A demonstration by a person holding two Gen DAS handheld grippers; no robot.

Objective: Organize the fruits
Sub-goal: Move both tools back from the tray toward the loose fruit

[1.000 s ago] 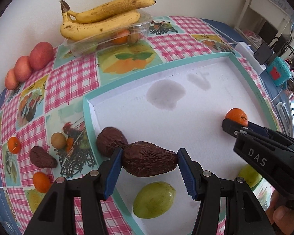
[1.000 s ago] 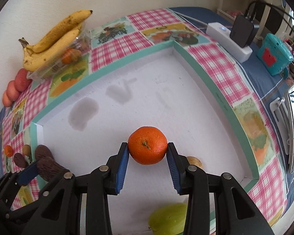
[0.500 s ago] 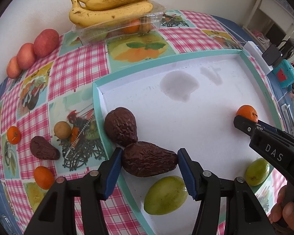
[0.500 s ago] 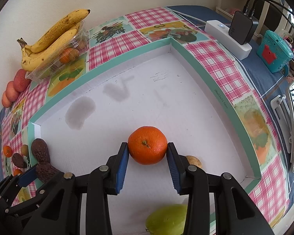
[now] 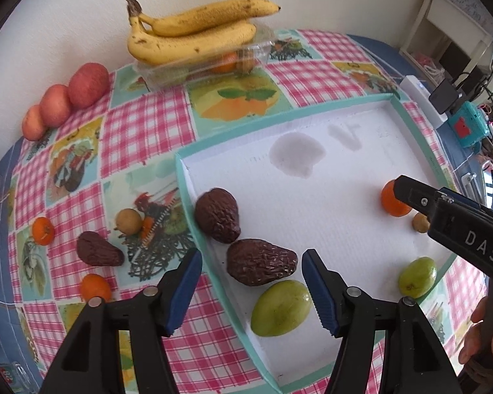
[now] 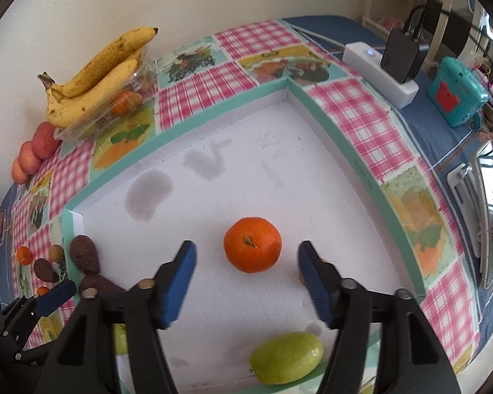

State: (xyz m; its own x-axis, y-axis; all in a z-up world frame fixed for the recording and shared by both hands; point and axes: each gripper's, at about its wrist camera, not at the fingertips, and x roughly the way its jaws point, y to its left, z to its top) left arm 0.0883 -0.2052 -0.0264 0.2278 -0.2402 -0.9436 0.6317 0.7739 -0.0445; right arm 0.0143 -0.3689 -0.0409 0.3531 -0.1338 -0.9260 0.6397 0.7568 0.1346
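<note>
Left wrist: left gripper [image 5: 251, 274] spread around avocado [image 5: 259, 261]; right gripper [image 6: 245, 257] released, straddling orange [image 6: 252, 244].

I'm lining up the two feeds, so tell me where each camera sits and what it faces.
Left wrist: on the left gripper, facing the tray's left edge; open jaws flank an avocado; a hand shows at right.
Right wrist: on the right gripper, facing the tray's far corner; open jaws flank the orange.
Shared: tray, orange, bananas.

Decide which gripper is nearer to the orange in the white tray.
Right. The right gripper is open around the orange; the left gripper brackets an avocado across the tray.
</note>
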